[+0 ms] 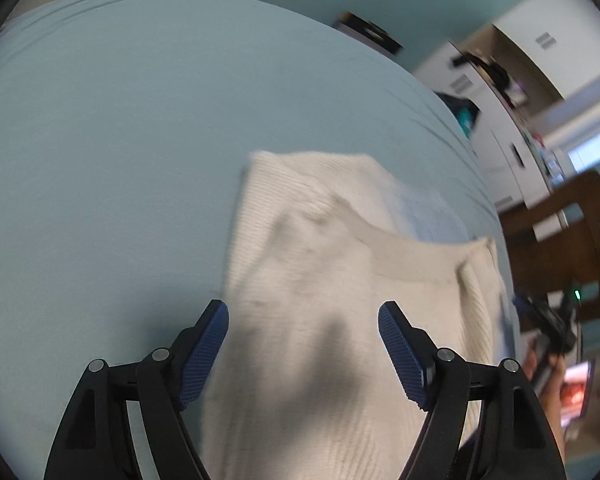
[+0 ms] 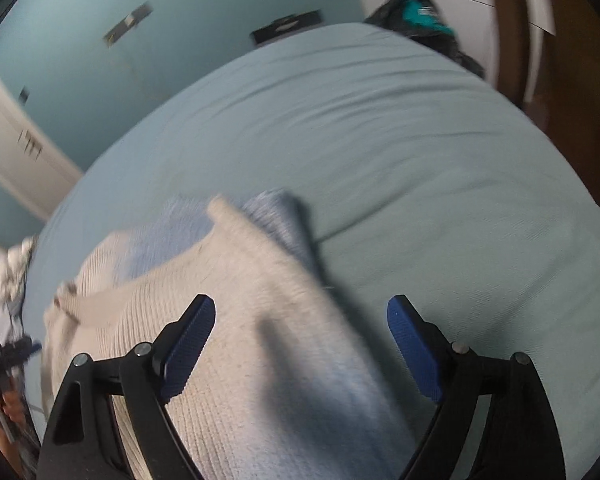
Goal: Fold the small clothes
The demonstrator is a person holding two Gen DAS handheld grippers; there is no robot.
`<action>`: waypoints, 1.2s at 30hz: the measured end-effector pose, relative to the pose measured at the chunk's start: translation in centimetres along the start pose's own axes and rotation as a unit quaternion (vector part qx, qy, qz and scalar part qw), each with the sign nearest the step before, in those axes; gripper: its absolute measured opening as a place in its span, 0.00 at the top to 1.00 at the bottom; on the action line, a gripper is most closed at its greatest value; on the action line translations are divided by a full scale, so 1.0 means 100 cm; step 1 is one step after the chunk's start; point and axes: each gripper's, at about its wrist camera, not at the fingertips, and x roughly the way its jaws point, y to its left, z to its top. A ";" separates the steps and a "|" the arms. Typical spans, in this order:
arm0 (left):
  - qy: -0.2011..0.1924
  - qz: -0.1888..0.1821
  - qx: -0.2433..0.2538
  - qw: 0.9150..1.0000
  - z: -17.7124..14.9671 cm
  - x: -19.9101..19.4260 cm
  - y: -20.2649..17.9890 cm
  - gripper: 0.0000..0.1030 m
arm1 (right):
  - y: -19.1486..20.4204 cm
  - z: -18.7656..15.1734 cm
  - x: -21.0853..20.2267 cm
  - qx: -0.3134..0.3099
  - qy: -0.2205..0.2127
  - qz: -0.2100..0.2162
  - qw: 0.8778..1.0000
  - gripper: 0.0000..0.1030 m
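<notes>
A cream ribbed knit garment with a light blue part lies on the pale blue bed sheet. My left gripper is open and empty just above the cream knit. In the right wrist view the same garment lies partly folded, its blue part at the far end. My right gripper is open and empty over the garment's right edge. The right gripper also shows in the left wrist view at the right, held by a hand.
The bed sheet stretches wide beyond the garment. A wooden chair and white drawers stand beside the bed. A dark and teal clothes heap lies at the bed's far edge. The left gripper shows at the left.
</notes>
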 end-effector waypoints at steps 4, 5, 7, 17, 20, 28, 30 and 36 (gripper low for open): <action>0.029 0.050 0.006 0.998 0.012 0.025 -0.008 0.25 | 0.017 0.000 0.021 -0.051 0.026 0.013 0.998 0.16; 0.043 0.066 0.007 0.997 0.014 0.033 -0.011 0.25 | 0.022 0.000 0.030 -0.063 0.033 0.009 0.997 0.16; 0.066 0.084 0.032 0.994 0.016 0.046 -0.020 0.26 | 0.029 0.002 0.042 -0.081 0.045 -0.001 0.996 0.16; -0.019 0.104 0.045 0.993 0.023 0.016 -0.023 0.91 | 0.026 -0.009 0.006 -0.136 -0.059 -0.062 0.987 0.89; -0.069 0.066 0.009 0.995 0.026 -0.020 -0.015 0.91 | 0.021 -0.011 -0.033 -0.117 -0.103 -0.018 0.988 0.92; -0.163 -0.046 -0.089 0.982 0.072 -0.050 0.011 0.91 | 0.003 0.018 -0.084 -0.022 -0.207 0.066 0.976 0.92; -0.161 -0.039 -0.086 0.982 0.091 -0.037 0.013 0.91 | 0.010 0.035 -0.066 -0.006 -0.204 0.060 0.977 0.92; -0.104 -0.001 -0.111 0.988 0.130 0.034 0.036 0.91 | 0.001 0.049 -0.006 0.022 -0.165 0.022 0.986 0.92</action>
